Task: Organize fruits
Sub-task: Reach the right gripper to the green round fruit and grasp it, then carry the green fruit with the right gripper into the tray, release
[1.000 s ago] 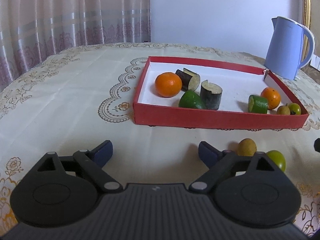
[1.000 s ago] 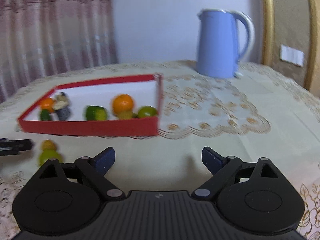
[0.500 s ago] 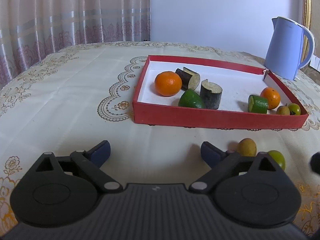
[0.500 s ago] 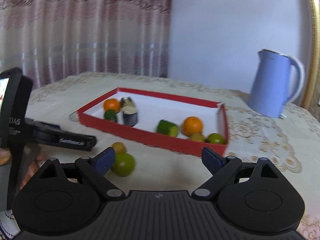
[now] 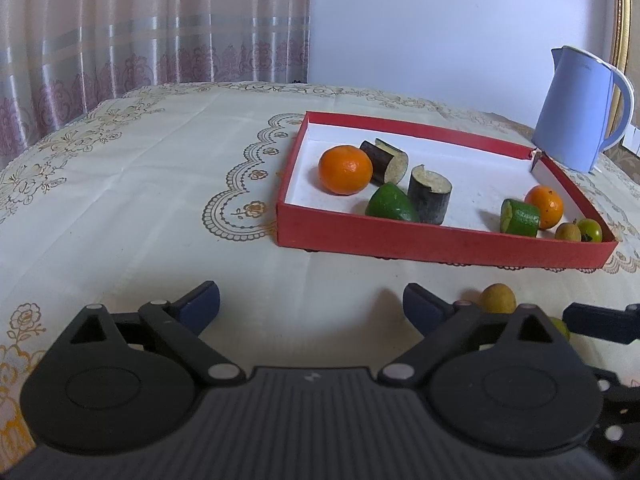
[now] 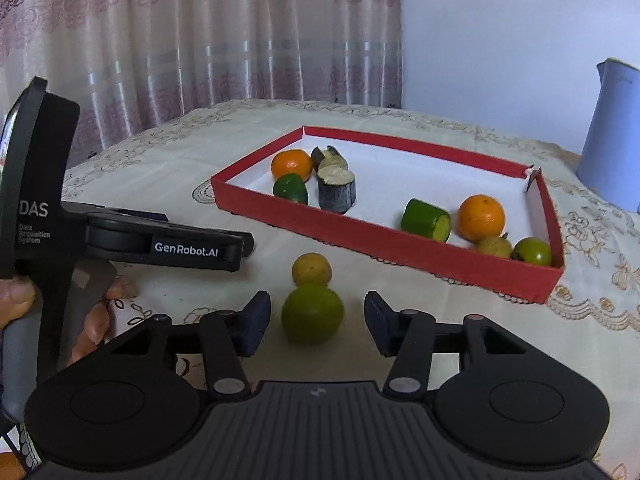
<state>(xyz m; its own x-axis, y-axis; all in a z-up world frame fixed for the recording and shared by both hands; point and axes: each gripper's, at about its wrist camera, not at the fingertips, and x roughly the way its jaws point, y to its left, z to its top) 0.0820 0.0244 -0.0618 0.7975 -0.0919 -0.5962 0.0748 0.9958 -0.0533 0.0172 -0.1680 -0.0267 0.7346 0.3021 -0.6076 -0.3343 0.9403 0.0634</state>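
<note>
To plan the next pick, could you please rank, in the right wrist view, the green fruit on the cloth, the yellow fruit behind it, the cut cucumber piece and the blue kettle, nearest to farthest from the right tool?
1. Green fruit: between the open fingers of the right tool.
2. Yellow fruit: just behind it, on the cloth.
3. Cucumber piece: inside the red tray, right of centre.
4. Blue kettle: far right, beyond the tray.
</note>
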